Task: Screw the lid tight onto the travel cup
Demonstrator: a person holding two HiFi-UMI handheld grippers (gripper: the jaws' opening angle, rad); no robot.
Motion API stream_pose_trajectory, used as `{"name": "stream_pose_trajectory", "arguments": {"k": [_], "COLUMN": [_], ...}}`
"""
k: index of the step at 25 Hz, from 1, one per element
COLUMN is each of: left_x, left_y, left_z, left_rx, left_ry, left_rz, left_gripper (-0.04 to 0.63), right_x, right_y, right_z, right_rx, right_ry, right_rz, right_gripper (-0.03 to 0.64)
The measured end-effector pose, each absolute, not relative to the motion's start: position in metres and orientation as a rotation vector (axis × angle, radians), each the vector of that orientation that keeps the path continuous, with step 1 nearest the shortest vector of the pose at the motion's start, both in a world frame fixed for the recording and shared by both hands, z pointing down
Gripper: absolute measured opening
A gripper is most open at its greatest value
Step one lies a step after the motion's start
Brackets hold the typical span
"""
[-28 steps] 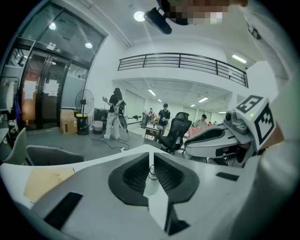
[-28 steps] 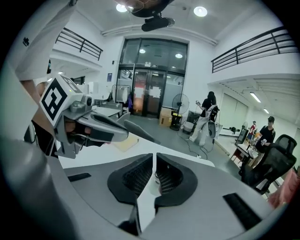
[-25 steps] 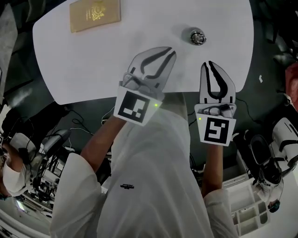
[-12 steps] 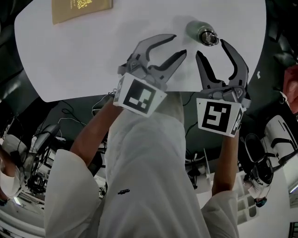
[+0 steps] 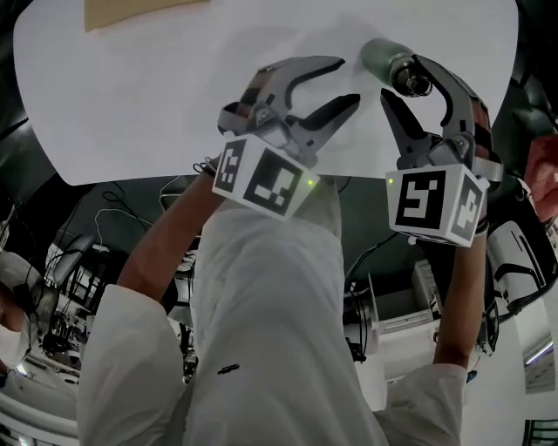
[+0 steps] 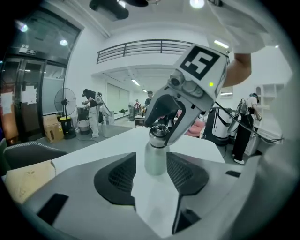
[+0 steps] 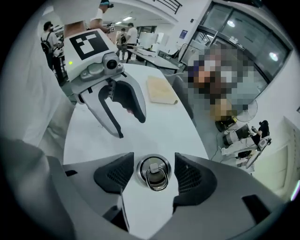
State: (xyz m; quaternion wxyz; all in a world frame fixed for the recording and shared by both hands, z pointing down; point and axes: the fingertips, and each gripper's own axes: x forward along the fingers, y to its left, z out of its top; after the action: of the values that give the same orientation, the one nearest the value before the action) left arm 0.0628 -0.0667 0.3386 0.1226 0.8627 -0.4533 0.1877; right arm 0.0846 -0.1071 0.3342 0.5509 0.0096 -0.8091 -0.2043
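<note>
A silvery travel cup [image 5: 380, 56] stands upright on the white table [image 5: 157, 104], its lid [image 5: 410, 78] topped by a metal ring. My right gripper [image 5: 403, 80] points down over it, and its jaws have just been opening. In the right gripper view the lid [image 7: 153, 172] sits between the pads, with a gap on each side. My left gripper [image 5: 344, 80] lies nearly level to the cup's left, and its jaws have also just been opening. In the left gripper view the cup [image 6: 155, 157] stands just ahead of the open jaws, which hold nothing.
A flat tan pad [image 5: 131, 10] lies at the table's far left and also shows in the right gripper view [image 7: 161, 91]. The table's near edge runs just under both grippers. Below it are cables and equipment on the floor. People stand far off in the hall.
Both grippers were shut near the table edge a second ago and are open now. They moved forward and down to the cup, the right one turning over the lid.
</note>
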Motion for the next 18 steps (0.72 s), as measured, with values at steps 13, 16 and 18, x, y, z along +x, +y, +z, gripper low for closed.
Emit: {"name": "stream_pose_trajectory", "arguments": {"k": [13,16,18], "left_x": [0.063,0.07,0.079], "left_y": [-0.076,-0.078,-0.081], "left_z": [0.369,0.371,0.373], "left_rx": [2.51,2.541,2.569], "left_ry": [-1.302,-1.301,-1.292], "left_rz": [0.503,0.519,0.529], "left_gripper": [0.234,0.291,0.311], "right_x": [0.077,0.075,0.077], "right_y": [-0.111,-0.107,-0.105], "right_z": [0.357,0.351,0.349], "right_rx": [-0.122,-0.117,-0.119], "right_ry": [-1.817,-1.855,-1.877], "right_rz": [-0.519,-0.485,-0.455], "right_gripper": [0.232,0.232,0.232]}}
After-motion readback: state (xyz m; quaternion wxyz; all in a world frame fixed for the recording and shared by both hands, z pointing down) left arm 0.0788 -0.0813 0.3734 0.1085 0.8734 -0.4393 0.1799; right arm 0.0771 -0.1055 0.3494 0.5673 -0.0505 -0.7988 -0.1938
